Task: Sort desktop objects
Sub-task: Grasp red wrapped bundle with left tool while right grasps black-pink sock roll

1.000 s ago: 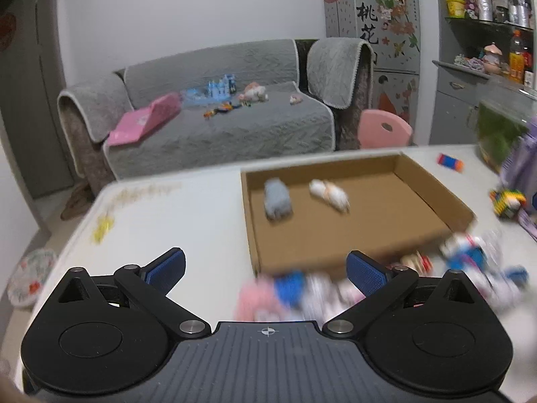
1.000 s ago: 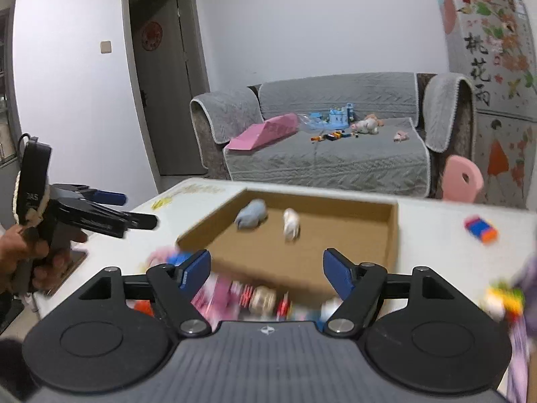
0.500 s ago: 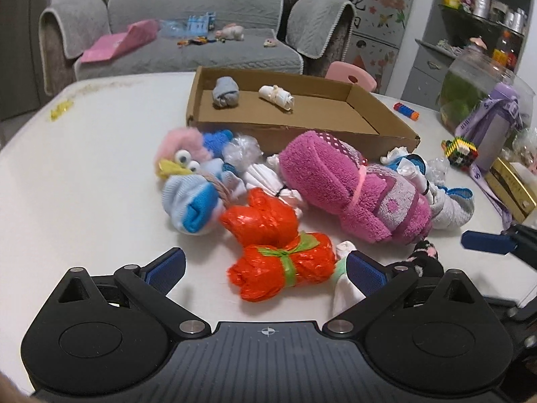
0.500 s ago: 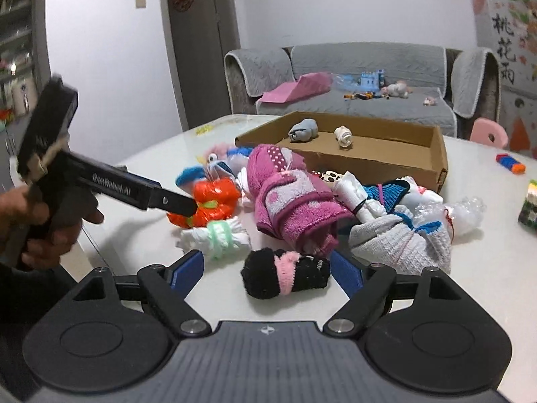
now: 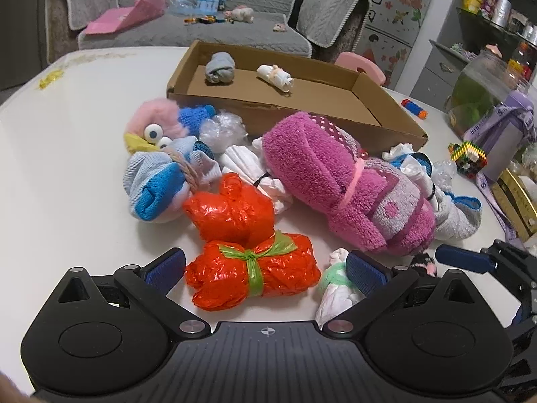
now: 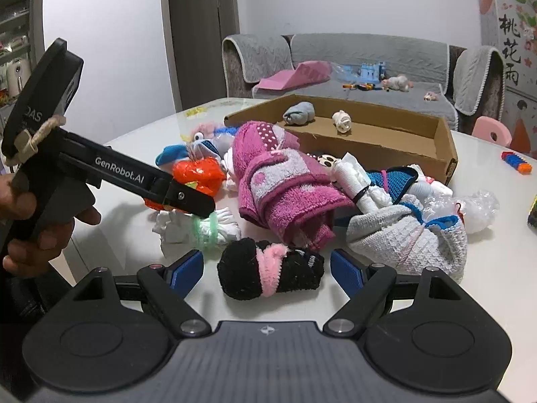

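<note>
Both grippers spread wide, each lined up on its own bundle at the near edge of the table (image 5: pixel 50 174).

Left wrist view: left gripper (image 5: pixel 265 267) open, straddling the orange plastic bundle (image 5: pixel 251 277), probably to pinch it next. Cardboard box (image 5: pixel 386 124) at the far edge, already holding a grey roll (image 5: pixel 220 71) and a white roll (image 5: pixel 276 78). Right wrist view: right gripper (image 6: pixel 266 268) open around the black sock roll (image 6: pixel 270 273), not yet touching.

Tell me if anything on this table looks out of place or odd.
Most bundles lie heaped on the table outside the cardboard box, which holds only a grey sock roll and a white roll. The magenta towel leans against the box's near wall. Nothing looks spilled or damaged.
</note>
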Demonstrator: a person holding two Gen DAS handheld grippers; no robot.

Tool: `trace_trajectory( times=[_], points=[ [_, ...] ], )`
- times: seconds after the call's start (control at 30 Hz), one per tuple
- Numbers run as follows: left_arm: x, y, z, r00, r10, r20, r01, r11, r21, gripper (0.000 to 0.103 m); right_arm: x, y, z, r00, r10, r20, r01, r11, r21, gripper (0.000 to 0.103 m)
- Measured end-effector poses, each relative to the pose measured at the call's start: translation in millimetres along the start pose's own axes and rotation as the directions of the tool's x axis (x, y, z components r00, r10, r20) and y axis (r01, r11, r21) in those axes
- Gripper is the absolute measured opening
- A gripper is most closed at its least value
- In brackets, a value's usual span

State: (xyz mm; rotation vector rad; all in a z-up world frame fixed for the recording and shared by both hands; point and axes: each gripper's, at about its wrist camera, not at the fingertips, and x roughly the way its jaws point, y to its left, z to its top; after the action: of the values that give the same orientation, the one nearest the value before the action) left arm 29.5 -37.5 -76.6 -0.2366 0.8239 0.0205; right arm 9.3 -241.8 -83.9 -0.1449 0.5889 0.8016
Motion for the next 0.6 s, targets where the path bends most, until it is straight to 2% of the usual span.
trace_trajectory(
  times=[0.1,0.3,0.47,0.6],
  points=[
    [2.7,0.7,0.8,1.000,-0.014,-0.006,0.014,1.000,-0.028,0.102,2.3,-1.4,-1.2,1.000,-0.004,-0.009,0.005,1.000,0.010,0.081],
    [4.2,-7.0,-0.3,1.000,-0.007,0.003,0.007,1.000,-0.019,0.102,6.5,1.3,-6.1,0.999,-0.016,-0.038,0.017,1.000,0.006,0.080],
    [3.2,-5.6,-1.7,1.000,0.027,0.014,-0.027,0.999,-0.021,0.102,2.9,-2.1,-8.5,0.999,-0.024,-0.034,0.025,0.999,0.031,0.068],
    [0.6,-0.3,-3.2,0.998,0.054,0.022,-0.053,0.998,-0.039,0.102,2.5,-2.9,-7.5,0.999,-0.025,-0.033,0.026,0.999,0.038,0.067]
  ],
)
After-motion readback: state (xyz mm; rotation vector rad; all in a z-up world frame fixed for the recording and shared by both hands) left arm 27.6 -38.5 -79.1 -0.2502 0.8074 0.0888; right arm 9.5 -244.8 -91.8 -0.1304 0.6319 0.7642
